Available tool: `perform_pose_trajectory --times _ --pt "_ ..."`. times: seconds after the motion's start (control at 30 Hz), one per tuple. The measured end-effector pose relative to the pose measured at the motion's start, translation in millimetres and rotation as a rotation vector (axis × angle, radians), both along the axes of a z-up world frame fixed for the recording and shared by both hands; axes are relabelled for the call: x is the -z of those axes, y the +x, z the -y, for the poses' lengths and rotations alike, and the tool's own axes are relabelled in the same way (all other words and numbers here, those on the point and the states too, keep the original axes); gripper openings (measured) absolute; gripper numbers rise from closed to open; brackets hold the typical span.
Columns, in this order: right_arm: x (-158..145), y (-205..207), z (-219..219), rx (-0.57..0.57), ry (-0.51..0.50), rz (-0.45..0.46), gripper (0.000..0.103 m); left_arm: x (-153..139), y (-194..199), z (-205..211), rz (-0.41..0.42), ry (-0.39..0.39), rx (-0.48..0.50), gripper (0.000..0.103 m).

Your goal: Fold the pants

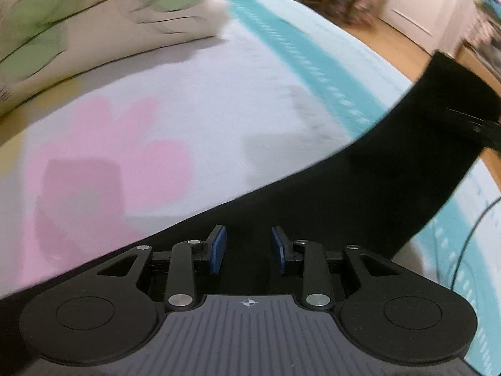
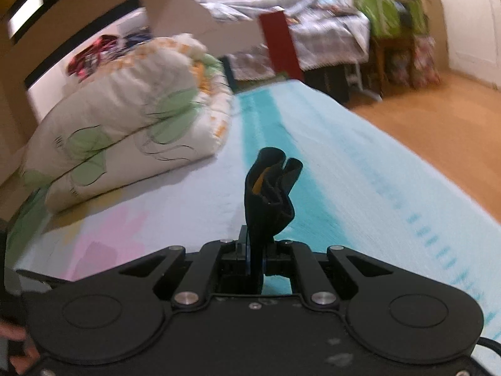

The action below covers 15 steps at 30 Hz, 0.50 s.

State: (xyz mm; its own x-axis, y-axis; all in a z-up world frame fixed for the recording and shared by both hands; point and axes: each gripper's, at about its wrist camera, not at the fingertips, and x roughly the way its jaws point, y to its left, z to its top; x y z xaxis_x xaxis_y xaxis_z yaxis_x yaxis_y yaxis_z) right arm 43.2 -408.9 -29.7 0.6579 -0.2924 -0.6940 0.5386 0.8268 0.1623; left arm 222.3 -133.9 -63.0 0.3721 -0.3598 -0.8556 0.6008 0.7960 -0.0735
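The black pants stretch across the left wrist view from the lower left up to the far right, held above the bed. My left gripper is open, its blue pads apart, with the black cloth lying just in front of and under them. My right gripper is shut on a bunched edge of the pants, which sticks up between its fingers and shows a small orange label. The other gripper's tip shows at the right edge of the left wrist view, at the lifted end of the pants.
The bed sheet is pale blue with a teal stripe and pink patches. A folded white duvet with green leaves lies at the far left of the bed. The wooden floor and cluttered furniture lie to the right.
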Motion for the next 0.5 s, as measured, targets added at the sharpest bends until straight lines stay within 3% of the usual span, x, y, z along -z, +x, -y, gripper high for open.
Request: perform_pose_trajectory --times 0.27,0.5 --pt "-12.4 41.1 -114.5 -0.230 -0.147 -0.012 0.008 -14.7 6.2 -114.7 -0.040 -0.059 -0.163 0.031" --pt "44.6 65.5 -218.8 -0.439 -0.186 -0.108 0.008 -21.1 6.8 -178.8 -0.047 -0.081 -0.257 0.031"
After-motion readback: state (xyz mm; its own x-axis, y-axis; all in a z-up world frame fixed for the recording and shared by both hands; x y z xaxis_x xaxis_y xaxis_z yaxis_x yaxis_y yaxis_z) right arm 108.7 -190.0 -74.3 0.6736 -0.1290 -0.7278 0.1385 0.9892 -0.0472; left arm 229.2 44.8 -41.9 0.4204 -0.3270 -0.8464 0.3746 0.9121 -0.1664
